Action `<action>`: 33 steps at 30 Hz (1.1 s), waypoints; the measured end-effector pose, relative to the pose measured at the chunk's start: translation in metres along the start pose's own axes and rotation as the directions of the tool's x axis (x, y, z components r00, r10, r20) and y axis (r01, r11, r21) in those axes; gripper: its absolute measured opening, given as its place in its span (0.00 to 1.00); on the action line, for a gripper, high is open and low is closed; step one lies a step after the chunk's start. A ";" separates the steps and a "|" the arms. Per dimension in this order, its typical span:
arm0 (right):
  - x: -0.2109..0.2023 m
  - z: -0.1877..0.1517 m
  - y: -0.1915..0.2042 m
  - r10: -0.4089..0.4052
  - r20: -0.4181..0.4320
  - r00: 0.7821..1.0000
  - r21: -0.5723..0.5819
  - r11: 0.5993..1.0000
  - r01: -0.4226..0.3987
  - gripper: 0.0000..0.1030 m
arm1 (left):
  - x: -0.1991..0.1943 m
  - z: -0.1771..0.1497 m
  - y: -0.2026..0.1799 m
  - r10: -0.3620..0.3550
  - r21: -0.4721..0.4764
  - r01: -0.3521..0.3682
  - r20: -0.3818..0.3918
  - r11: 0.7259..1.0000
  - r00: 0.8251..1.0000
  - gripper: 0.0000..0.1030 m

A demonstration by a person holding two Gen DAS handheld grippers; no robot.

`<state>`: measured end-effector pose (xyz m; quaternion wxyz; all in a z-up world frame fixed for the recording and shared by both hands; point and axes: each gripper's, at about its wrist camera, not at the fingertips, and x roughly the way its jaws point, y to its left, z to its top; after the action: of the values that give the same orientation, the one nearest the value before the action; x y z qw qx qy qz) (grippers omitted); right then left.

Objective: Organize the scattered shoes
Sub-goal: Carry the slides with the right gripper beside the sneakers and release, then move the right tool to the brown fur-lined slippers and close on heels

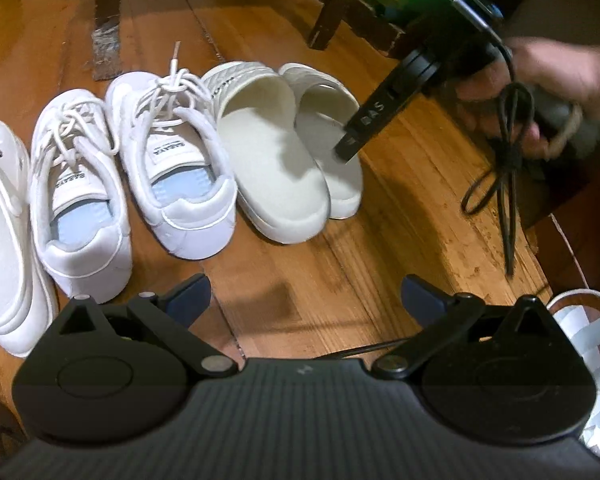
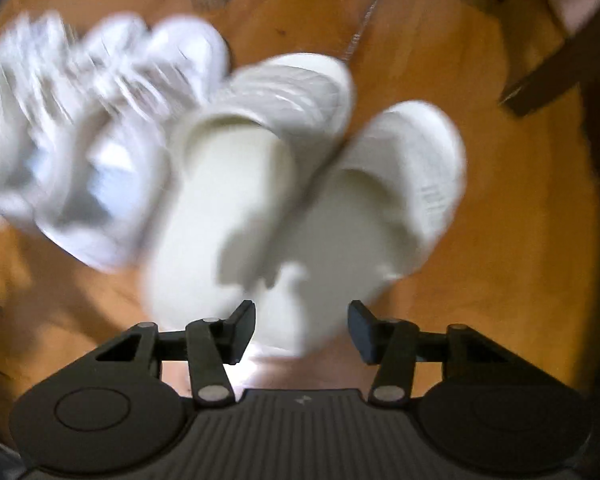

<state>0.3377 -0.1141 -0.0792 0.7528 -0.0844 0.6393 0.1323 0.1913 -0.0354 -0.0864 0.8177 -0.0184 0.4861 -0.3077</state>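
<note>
My right gripper (image 2: 302, 330) gapes empty over the right slipper (image 1: 332, 136); dipping could knock its near heel out of line.

white sneakers (image 1: 132, 168), cream slides (image 1: 296, 148), side by side on floor

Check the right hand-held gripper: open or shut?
Open. The right hand-held gripper has fingers apart, nothing between them, above the cream slides.

Each tool (image 1: 306, 294) is black with a ribbed body, round hubs, silver pivot screws and dark-blue fingertips (image 1: 190, 294).
</note>
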 end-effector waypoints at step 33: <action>-0.011 -0.010 0.027 -0.036 0.389 0.921 0.179 0.983 -0.038 0.71 | -0.094 -0.069 0.045 0.183 -0.174 -0.182 -0.015 0.968 0.983 1.00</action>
<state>0.3182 -0.0921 -0.0688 0.8696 0.0136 0.4858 0.0874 0.1255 0.0686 -0.0644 0.8382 -0.0454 0.5102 -0.1875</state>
